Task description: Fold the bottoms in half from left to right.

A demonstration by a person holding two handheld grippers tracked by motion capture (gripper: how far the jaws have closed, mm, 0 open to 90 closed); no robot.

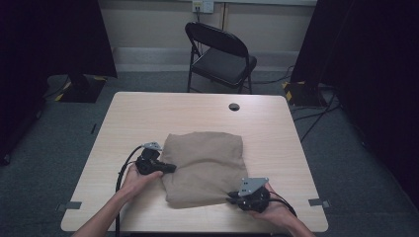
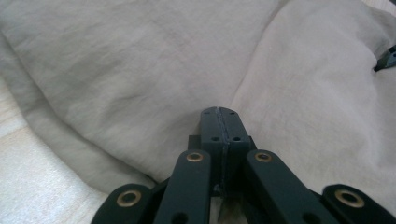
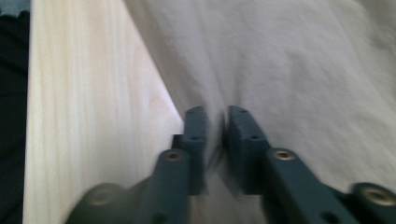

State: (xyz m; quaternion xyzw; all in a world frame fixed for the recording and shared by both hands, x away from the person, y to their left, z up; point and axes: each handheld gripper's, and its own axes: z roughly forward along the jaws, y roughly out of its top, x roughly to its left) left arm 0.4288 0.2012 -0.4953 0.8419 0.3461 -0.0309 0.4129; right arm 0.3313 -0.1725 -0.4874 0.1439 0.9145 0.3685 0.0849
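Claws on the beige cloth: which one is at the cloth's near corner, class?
The right claw. It is at the near right corner of the cloth, closest to the person. The left claw meets the cloth's left edge, farther up.

Beige cloth (image 1: 205, 165), folded into a thick, roughly square, pillow-like bundle with soft creases and rounded edges. It lies flat on the light wooden counter (image 1: 148, 113), in its near half, slightly right of centre, its near edge close to the counter's near edge. A deep fold line runs across its upper surface (image 2: 243, 79); its near right corner is bunched into a ridge (image 3: 215, 116).
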